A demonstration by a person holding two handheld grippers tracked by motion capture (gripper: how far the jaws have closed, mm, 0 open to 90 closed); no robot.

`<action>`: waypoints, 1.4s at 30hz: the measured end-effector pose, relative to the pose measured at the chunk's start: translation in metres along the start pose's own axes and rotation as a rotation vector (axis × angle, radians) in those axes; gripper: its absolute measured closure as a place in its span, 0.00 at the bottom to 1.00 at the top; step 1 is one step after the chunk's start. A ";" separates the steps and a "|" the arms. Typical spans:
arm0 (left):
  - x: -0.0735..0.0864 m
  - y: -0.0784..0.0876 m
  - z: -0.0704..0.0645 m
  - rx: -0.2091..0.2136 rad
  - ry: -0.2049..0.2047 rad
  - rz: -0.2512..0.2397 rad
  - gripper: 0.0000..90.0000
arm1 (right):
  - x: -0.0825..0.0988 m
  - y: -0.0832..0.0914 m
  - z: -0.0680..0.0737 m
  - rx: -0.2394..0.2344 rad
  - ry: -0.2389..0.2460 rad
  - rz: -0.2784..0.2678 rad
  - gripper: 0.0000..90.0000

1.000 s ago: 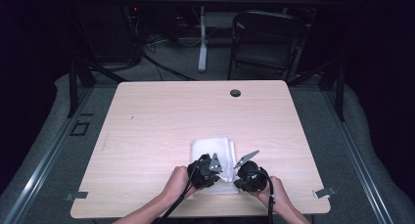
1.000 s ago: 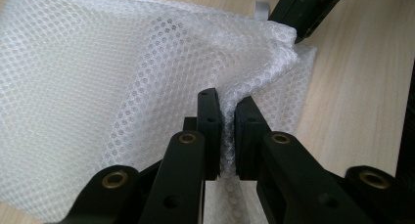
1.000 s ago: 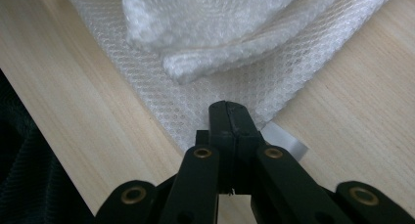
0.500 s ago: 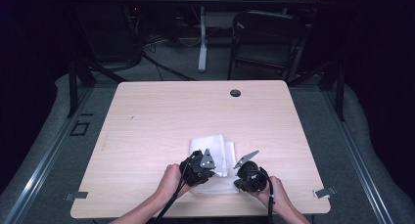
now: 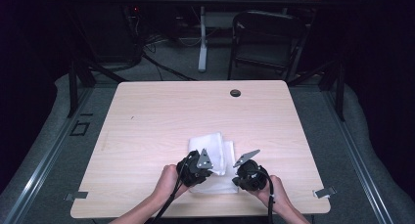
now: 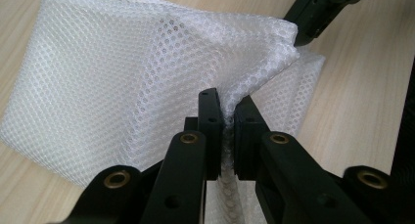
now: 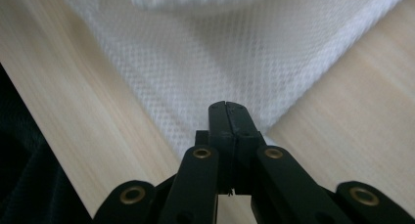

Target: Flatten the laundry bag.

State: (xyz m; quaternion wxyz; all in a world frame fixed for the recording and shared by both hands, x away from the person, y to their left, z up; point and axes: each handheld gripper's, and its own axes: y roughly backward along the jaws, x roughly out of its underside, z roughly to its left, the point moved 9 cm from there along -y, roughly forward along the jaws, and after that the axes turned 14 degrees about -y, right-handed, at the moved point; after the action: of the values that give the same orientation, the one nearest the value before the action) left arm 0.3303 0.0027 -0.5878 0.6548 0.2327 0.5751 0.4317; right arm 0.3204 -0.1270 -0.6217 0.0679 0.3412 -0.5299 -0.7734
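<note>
Two jaws of left gripper (image 6: 228,117) pinching white mesh cloth (image 6: 122,77), right gripper (image 7: 227,117) clamping its corner

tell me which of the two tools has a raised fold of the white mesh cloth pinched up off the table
The left tool: its jaws pinch a bunched, raised fold of the white mesh cloth. The right tool is shut on a flat corner of it lying on the table.

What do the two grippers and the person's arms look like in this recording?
Both the left gripper and the right gripper are black, each topped by a grey three-cornered plate and trailing a black cable. Brass-coloured rivets dot their jaw links. The forearms are bare, no sleeves in view.
</note>
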 end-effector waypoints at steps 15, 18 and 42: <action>0.003 0.010 0.001 -0.021 0.006 -0.020 0.94 | 0.000 -0.017 0.003 -0.002 -0.015 0.065 1.00; 0.003 0.013 0.002 -0.030 0.010 -0.027 0.94 | 0.000 -0.017 0.003 0.002 -0.005 0.065 1.00; 0.016 0.040 0.013 -0.108 0.060 -0.068 0.94 | 0.003 -0.014 -0.002 0.038 -0.012 0.113 1.00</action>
State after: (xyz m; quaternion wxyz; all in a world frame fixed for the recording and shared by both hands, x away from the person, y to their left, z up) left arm 0.3303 0.0389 -0.5613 0.6630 0.1643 0.5782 0.4462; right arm 0.3227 -0.1240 -0.6352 0.1015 0.3074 -0.5634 -0.7601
